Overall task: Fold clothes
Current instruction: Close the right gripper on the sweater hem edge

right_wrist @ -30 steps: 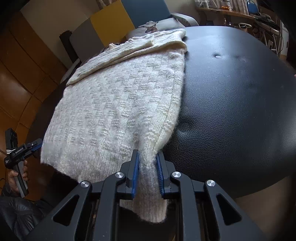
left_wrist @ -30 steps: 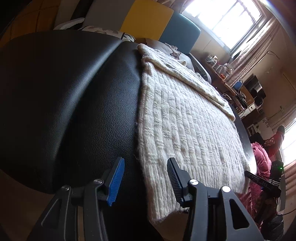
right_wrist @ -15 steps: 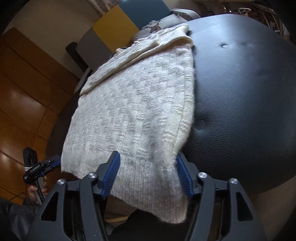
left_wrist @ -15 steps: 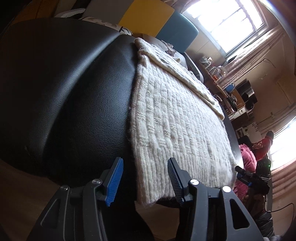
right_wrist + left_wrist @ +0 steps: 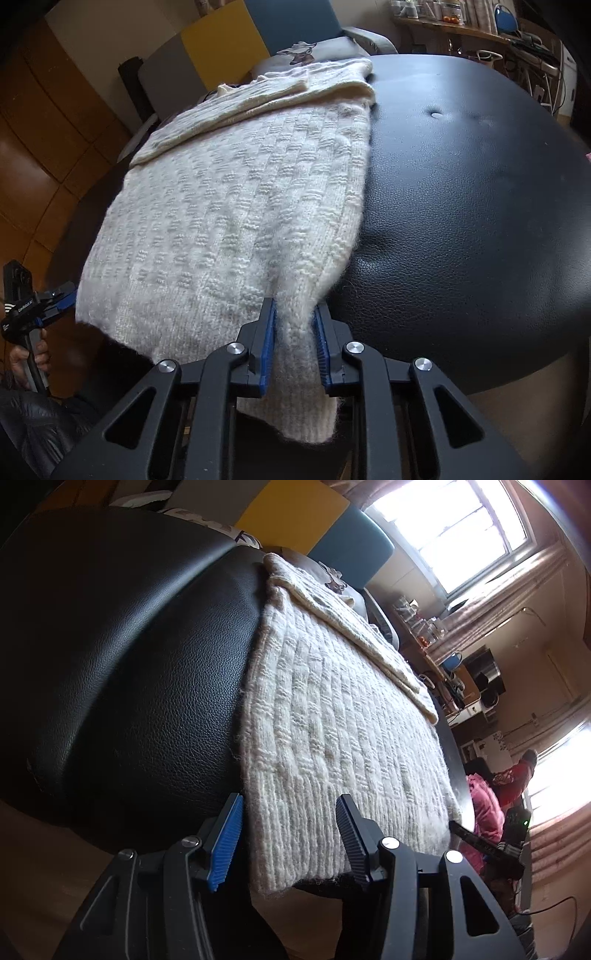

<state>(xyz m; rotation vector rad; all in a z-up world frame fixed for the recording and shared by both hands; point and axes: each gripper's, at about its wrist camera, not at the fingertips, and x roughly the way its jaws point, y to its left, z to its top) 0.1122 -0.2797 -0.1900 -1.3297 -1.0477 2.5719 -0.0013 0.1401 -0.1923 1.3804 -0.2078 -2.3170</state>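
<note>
A cream knitted sweater [image 5: 229, 206] lies flat on a black leather cushion [image 5: 461, 206], with a sleeve [image 5: 258, 99] folded across its far end. Its near hem hangs over the cushion's edge. My right gripper [image 5: 293, 310] is closing on the hem's right corner, and its blue pads press a bunched fold of knit. In the left wrist view the sweater [image 5: 332, 720] runs away from my left gripper [image 5: 288, 801], which stands open around the hem's left corner with its pads apart from the knit. A hand holds the left gripper [image 5: 55, 299] at the right wrist view's left edge.
The black cushion [image 5: 129, 664] spreads wide to the left of the sweater. A grey printed garment [image 5: 306, 51] lies beyond the sweater, before yellow and blue panels [image 5: 221, 40]. A cluttered shelf [image 5: 461, 22] runs at the back right. Pink cloth [image 5: 484, 812] sits past the cushion's edge.
The right gripper, shut on the hem a second ago, opened wide around it and has shut again on the right corner. The left gripper edged forward around the left corner, still open.
</note>
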